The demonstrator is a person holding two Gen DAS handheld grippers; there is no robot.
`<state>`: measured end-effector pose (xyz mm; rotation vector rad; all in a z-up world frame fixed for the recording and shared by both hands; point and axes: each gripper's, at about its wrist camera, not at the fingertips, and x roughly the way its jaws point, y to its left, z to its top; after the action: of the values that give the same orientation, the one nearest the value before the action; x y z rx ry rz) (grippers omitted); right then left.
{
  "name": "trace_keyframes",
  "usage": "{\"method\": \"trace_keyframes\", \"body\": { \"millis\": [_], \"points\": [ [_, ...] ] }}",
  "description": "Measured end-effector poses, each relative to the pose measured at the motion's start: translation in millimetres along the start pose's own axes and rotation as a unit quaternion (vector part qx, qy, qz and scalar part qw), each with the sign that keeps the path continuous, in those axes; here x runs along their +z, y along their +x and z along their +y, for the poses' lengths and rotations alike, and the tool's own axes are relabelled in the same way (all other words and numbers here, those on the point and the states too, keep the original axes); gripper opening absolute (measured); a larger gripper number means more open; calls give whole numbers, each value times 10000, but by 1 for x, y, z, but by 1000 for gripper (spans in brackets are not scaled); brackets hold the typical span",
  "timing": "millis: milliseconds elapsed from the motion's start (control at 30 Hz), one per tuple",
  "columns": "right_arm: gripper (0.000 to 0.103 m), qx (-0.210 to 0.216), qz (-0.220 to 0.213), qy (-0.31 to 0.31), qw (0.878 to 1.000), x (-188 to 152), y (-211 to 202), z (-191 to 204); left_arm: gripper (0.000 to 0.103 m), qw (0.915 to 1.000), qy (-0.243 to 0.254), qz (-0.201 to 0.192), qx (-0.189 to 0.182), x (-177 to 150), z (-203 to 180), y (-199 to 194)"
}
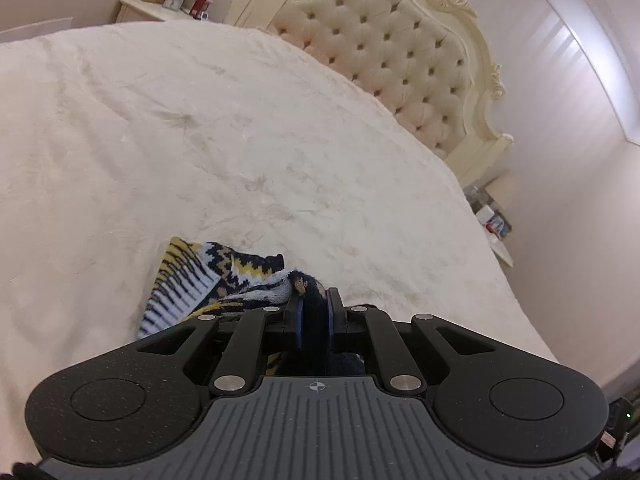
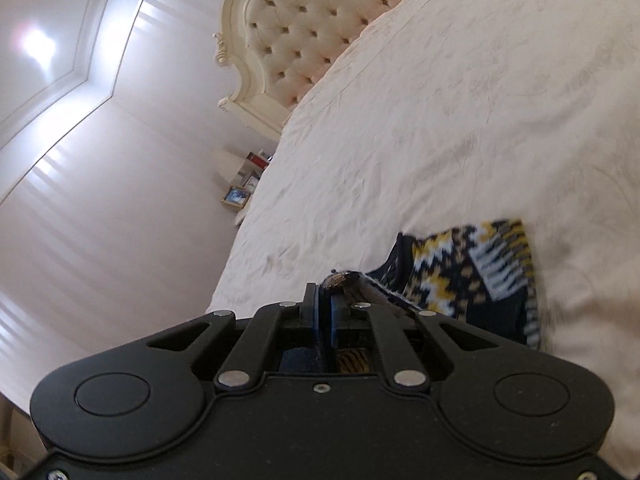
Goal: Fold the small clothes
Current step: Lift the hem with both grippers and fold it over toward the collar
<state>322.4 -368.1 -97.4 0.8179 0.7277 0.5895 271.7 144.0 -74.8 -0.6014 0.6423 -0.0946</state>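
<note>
A patterned knit garment point(image 1: 208, 280) in navy, yellow and white is shown on the cream bedspread point(image 1: 240, 140), lifted at one edge; the left gripper point(image 1: 315, 308) is closed on a dark bunched fold; the right gripper point(image 2: 325, 300) is clamped nearly flat on a thin edge; a tufted headboard point(image 1: 392, 52) is seen behind.

Knit garment point(image 1: 208, 276): lower part hidden behind left gripper point(image 1: 316, 312).
Nightstand clutter point(image 1: 494, 220): too small to identify.
</note>
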Motion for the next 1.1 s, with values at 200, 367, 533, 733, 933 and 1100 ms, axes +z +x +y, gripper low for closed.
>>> {"method": "trace_keyframes", "body": {
  "millis": [200, 367, 533, 733, 933, 1100],
  "points": [
    [12, -481, -118, 165, 9986, 11, 33, -9, 10, 9996, -67, 254, -85, 19, 15, 41],
    [12, -850, -143, 359, 9956, 17, 58, -21, 10, 9986, -68, 524, -25, 27, 30, 75],
    [12, -1237, -31, 551, 9908, 20, 86, -34, 10, 9969, -110, 766, 104, 33, 43, 107],
    [20, -1547, 208, 552, 9862, 24, 110, -46, 13, 9931, -234, 1091, 348, 35, 60, 135],
    [32, -1784, 373, 375, 9825, 28, 120, -53, 29, 9930, -216, 1003, 585, 41, 73, 143],
    [54, -1833, 249, 83, 9827, 35, 115, -47, 34, 9933, 158, 891, 714, 57, 66, 136]
  ]
}}
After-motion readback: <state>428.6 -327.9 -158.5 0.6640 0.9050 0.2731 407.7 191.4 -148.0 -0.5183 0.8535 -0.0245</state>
